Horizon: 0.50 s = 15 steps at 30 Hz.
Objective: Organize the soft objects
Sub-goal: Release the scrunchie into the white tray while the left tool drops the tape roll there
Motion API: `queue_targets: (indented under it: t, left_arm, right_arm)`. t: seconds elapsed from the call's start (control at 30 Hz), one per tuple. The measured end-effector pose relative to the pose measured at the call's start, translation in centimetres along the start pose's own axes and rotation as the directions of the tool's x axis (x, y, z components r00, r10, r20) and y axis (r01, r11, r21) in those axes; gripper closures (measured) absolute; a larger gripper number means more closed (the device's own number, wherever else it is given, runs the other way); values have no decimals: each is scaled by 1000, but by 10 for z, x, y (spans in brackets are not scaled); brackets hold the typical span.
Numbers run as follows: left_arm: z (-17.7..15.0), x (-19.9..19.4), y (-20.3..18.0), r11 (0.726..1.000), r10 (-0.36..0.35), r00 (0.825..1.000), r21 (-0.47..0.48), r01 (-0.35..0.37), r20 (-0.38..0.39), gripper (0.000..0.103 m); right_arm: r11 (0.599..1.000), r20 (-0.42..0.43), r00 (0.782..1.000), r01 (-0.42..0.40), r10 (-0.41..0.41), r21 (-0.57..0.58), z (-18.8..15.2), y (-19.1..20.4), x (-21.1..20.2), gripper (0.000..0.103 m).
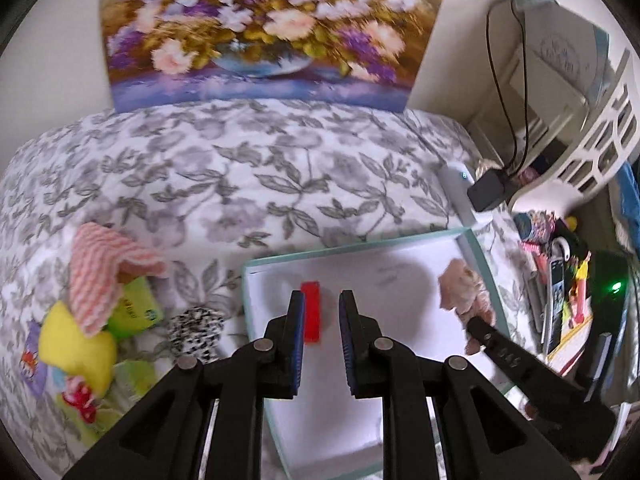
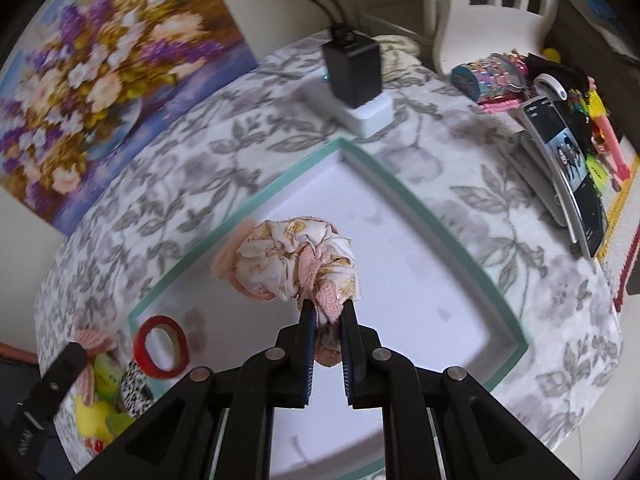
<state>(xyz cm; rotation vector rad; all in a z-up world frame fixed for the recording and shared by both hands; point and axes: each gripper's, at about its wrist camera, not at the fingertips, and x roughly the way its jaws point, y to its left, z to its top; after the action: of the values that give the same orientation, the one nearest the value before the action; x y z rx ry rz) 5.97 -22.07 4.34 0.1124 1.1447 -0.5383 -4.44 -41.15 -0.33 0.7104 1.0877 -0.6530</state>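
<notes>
A white tray with a teal rim lies on the floral bedspread. My left gripper is open above the tray, with a red tape ring standing on edge between and below its fingers. My right gripper is shut on a crumpled pink and cream fabric bundle and holds it over the tray; the bundle also shows in the left wrist view. A pile of soft things lies left of the tray: a pink striped cloth, a yellow plush, a black-and-white scrunchie.
A flower painting leans on the wall behind the bed. A white power strip with a black charger lies beyond the tray. A phone, pens and a patterned roll lie at the right, by a white chair.
</notes>
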Motion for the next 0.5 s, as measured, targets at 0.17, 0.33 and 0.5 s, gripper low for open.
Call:
queue_targets:
  t: [0.17,0.33,0.5]
  left_arm:
    - [-3,22,-2,1000,0,999,-3,0,-47,86]
    - [-4,23,3,1000,28,999,-4,-28,-40,86]
    - [-8,31,16,999,43,997,-31,-45,-69,86]
  right_arm:
    - [1000,-4,1000,29,-29,-1,6,-8,8,91]
    - [999,-31,999,40,-39,5,3,-10,17,89]
    - [998,-59,997,54,-56,-23,-2,-5,28,89]
